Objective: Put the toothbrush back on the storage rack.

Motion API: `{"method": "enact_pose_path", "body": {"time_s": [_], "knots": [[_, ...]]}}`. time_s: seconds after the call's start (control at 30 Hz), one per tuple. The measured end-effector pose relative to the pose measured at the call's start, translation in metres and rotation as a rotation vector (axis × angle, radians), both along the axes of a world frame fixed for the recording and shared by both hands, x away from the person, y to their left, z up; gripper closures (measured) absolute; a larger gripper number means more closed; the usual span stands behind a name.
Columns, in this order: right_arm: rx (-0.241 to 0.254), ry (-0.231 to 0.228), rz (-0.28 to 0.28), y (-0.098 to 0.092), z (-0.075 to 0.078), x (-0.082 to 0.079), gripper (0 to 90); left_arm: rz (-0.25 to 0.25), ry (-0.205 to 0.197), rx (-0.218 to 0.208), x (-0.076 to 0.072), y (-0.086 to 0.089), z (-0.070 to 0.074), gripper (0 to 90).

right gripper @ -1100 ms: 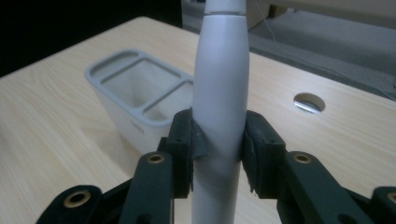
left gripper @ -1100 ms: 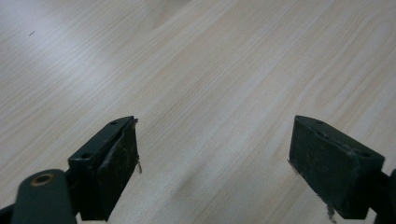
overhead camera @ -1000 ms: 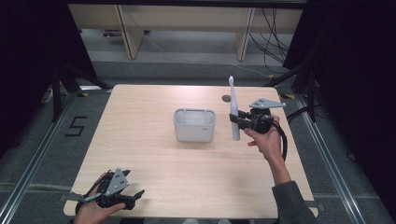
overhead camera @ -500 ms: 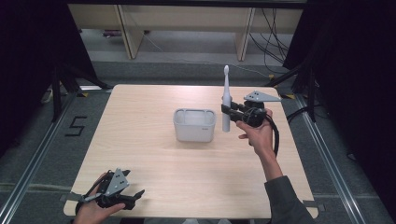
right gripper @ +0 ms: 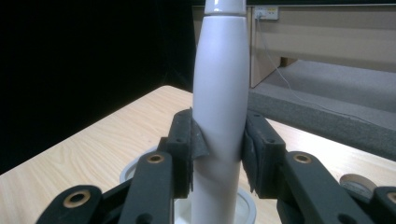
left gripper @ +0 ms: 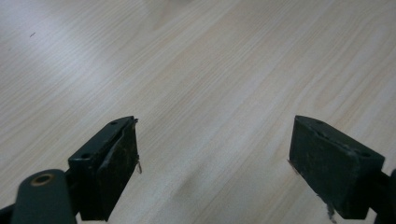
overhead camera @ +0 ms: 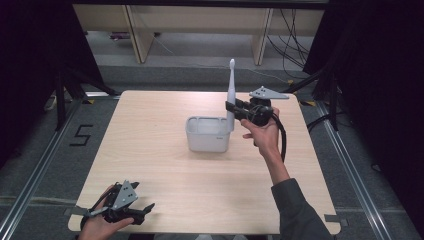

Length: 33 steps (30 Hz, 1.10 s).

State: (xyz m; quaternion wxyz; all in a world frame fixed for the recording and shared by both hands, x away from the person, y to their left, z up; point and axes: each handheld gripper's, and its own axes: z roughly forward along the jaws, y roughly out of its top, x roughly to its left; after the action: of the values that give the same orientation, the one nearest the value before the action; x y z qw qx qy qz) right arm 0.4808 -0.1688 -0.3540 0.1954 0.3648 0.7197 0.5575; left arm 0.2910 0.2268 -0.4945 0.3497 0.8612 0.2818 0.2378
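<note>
The bench (overhead camera: 165, 150) carries a white container (overhead camera: 207, 134) at its centre. The right gripper (overhead camera: 239, 111) clamps an electric toothbrush (overhead camera: 230, 95) upright, tail at the container's right rim (judged: lower it straight, no tilt). The left gripper (overhead camera: 131, 212) rests near the front edge, jaws wide, empty.

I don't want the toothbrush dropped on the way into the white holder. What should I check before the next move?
1. Right claw shut on the toothbrush handle: ok.
2. Toothbrush near upright, head up: ok.
3. White holder upright on the table, top open: ok.
4. Toothbrush base lined up over the holder's opening: cannot tell; in the high view it sits at the holder's right edge.
5. Left claw open, near the table's front corner, away from the holder: ok.
</note>
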Motion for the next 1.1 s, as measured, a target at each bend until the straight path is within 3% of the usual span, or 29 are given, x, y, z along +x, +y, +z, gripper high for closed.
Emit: {"method": "enact_pose_path", "body": {"time_s": [0.47, 0.5, 0.6, 0.63, 0.73, 0.77, 0.9, 0.97, 1.0, 1.1], "knots": [[-0.002, 0.019, -0.029, 0.015, -0.015, 0.023, 66.6, -0.003, 0.002, -0.015, 0.0, 0.0, 0.0, 15.1], [0.004, 0.025, -0.037, 0.016, -0.016, 0.024, 66.6, -0.014, 0.002, 0.008, 0.0, 0.001, 0.001, 15.1], [0.01, 0.044, -0.044, 0.017, -0.019, 0.025, 66.5, -0.014, 0.001, 0.008, 0.0, 0.001, 0.001, 15.1], [-0.009, 0.017, -0.046, 0.017, -0.02, 0.027, 66.5, -0.014, 0.001, 0.008, 0.0, 0.001, 0.001, 15.1], [-0.011, 0.034, -0.052, 0.018, -0.022, 0.027, 66.5, -0.001, -0.001, -0.007, 0.0, 0.001, 0.001, 15.1], [-0.024, 0.012, -0.048, 0.018, -0.024, 0.028, 66.5, -0.004, -0.001, -0.008, 0.0, 0.001, 0.001, 15.1], [-0.018, 0.03, -0.053, 0.018, -0.028, 0.028, 66.4, -0.001, 0.0, -0.01, 0.0, 0.0, 0.001, 15.1], [-0.031, 0.027, -0.049, 0.017, -0.033, 0.029, 66.4, -0.012, 0.002, 0.013, 0.0, 0.002, 0.002, 15.1], [-0.023, 0.046, -0.061, 0.018, -0.034, 0.027, 66.4, -0.003, 0.0, -0.006, 0.0, 0.001, 0.001, 15.1], [-0.047, 0.033, -0.053, 0.018, -0.04, 0.029, 66.4, 0.0, -0.001, -0.007, 0.0, 0.0, 0.001, 15.1]]}}
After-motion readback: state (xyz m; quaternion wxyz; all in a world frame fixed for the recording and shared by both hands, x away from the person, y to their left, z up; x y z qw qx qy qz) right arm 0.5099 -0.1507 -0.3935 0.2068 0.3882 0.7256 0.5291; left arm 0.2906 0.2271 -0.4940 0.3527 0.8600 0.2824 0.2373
